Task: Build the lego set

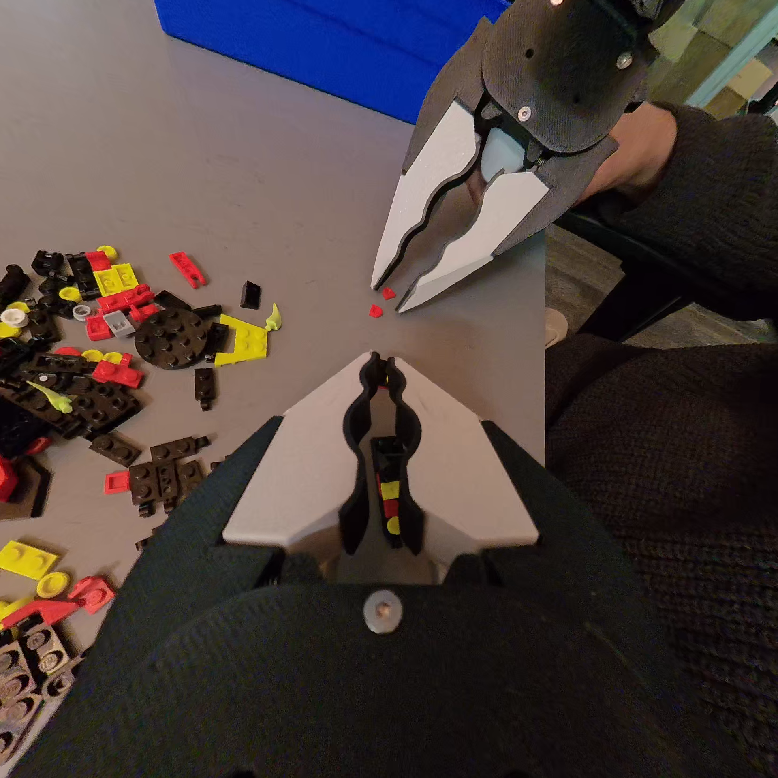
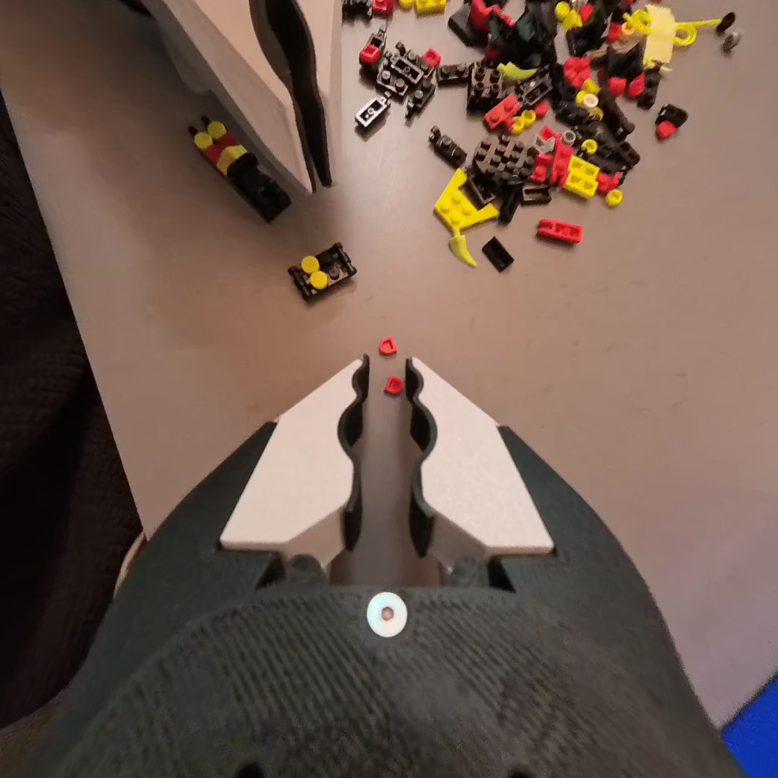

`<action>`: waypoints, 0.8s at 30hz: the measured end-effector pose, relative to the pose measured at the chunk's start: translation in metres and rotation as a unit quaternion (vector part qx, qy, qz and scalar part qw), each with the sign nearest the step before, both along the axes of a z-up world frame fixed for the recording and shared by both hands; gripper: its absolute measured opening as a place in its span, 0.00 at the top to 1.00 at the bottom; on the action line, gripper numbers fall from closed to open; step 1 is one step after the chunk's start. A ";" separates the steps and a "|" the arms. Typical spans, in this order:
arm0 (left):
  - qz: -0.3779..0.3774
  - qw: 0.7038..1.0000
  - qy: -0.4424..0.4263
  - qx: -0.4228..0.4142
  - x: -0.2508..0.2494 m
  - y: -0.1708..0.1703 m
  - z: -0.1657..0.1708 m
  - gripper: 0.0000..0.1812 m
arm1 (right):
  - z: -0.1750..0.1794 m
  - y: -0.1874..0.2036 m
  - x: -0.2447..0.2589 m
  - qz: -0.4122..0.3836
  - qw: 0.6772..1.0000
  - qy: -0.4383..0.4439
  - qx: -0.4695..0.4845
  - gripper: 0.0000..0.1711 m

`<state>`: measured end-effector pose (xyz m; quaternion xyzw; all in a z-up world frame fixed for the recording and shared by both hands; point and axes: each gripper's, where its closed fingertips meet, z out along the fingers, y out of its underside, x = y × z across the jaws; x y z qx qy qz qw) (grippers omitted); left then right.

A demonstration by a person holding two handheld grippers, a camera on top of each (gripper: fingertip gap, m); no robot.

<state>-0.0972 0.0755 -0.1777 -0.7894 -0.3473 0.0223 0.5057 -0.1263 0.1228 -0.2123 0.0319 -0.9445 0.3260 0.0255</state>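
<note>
Straddling one small red tile [image 2: 393, 385] on the table [image 2: 547, 379], the right tool [image 2: 387, 364] stands partly open and empty. It should close squarely, low. Nearly closed, the left tool [image 1: 381, 358] holds a black-red-yellow strip assembly [image 1: 389, 488].

No readable text, labels, brands, numbers or signs in either view.

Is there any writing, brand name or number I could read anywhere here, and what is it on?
No text can be read in either view.
Studs of the grey bricks at the lower left of the left wrist view: raised marks, too blurred to read.
Blue bin: no writing visible.
Table: no writing visible.
</note>
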 end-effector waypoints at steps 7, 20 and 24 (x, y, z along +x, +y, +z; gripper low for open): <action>-0.005 1.000 0.004 -0.006 0.001 0.001 -0.002 0.99 | -0.004 0.014 -0.001 -0.007 0.999 -0.032 0.012 0.91; -0.019 0.999 0.034 -0.004 0.003 0.004 0.004 0.99 | 0.002 0.003 0.006 -0.016 0.996 -0.089 -0.015 0.96; -0.035 0.993 0.115 -0.003 0.006 0.009 0.021 0.92 | 0.037 -0.016 0.030 0.016 0.981 -0.159 -0.106 0.96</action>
